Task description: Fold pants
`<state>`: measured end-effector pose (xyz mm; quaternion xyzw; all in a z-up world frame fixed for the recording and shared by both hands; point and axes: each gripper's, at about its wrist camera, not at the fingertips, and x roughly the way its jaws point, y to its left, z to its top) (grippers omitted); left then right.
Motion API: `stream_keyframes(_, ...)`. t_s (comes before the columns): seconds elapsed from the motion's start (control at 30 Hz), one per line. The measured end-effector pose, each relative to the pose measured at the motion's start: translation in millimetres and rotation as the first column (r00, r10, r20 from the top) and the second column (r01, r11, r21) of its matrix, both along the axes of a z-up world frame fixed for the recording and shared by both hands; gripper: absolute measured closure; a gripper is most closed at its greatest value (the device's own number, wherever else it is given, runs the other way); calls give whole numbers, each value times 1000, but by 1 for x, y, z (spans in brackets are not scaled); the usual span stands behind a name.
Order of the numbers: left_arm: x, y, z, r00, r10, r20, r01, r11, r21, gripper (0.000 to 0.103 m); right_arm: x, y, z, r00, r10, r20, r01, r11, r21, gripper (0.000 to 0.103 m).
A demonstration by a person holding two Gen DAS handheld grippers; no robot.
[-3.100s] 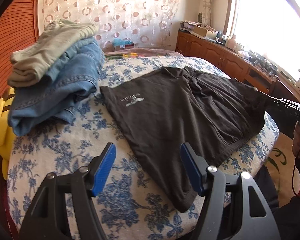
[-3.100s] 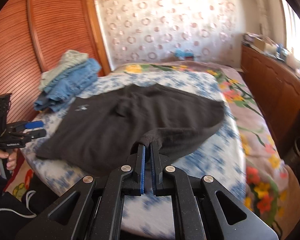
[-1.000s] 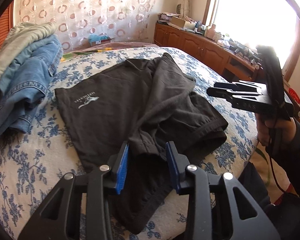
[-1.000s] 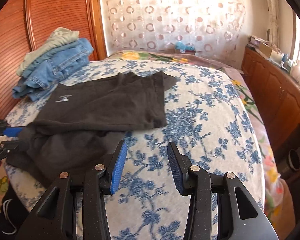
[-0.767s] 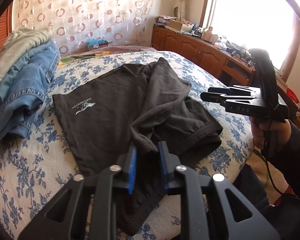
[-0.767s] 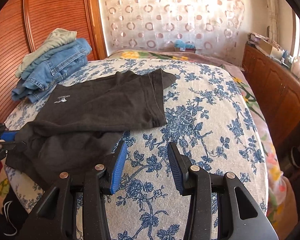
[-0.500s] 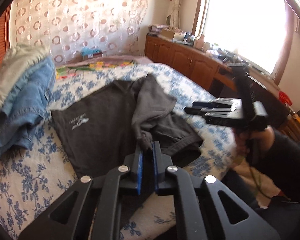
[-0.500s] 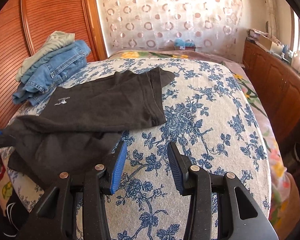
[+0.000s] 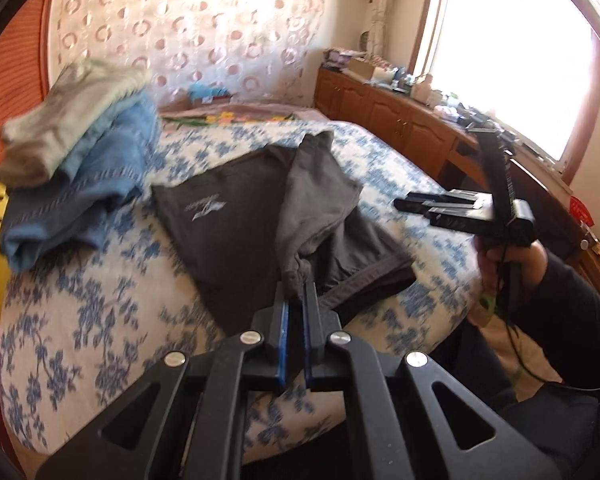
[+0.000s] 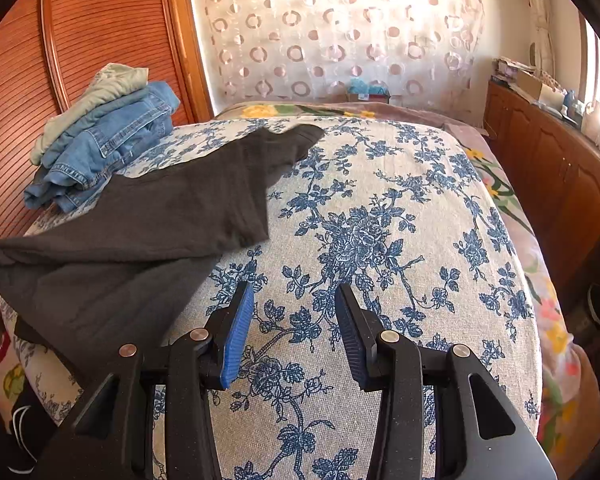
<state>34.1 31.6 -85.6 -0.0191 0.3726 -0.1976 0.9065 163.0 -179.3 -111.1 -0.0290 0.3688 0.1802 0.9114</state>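
Note:
Dark grey pants (image 9: 236, 216) with a small white logo lie on the blue-flowered bed (image 9: 80, 320). My left gripper (image 9: 295, 288) is shut on a bunched edge of the pants and holds that part lifted off the bed toward the near edge. In the right wrist view the pants (image 10: 148, 224) stretch from the far middle of the bed to the left edge, where the cloth is pulled up into a taut fold. My right gripper (image 10: 294, 300) is open over bare bedspread, right of the pants, with nothing between its fingers. It also shows at the right of the left wrist view as the right gripper (image 9: 452, 210) in a person's hand.
A stack of folded clothes (image 10: 104, 128), blue jeans under a pale green garment, sits at the bed's far left by a wooden slatted panel (image 10: 16, 96). Wooden cabinets (image 10: 552, 160) with clutter on top run along the right under a bright window. A patterned curtain hangs behind.
My left gripper closed on a fold of the pants and drew it up and back, so the cloth now hangs taut from it. The right gripper stayed open in place.

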Motion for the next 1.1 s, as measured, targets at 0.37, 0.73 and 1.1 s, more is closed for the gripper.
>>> stream_keyframes(0.37,1,2,-26,998,29,-56,-28,999,20,98,1,0,-1,1000,7,0,-7,1000,-1,61)
stream_keyframes(0.73,13,14,-9,999,35,-16,-34,999,34,61,-5,16,6,999,47,-1,-47,999,-12,61)
stream_keyframes(1.1,44,13,-8,998,57,33,-60,995,85,38,-2,24,15,997,70,10,-70,997,-9,61)
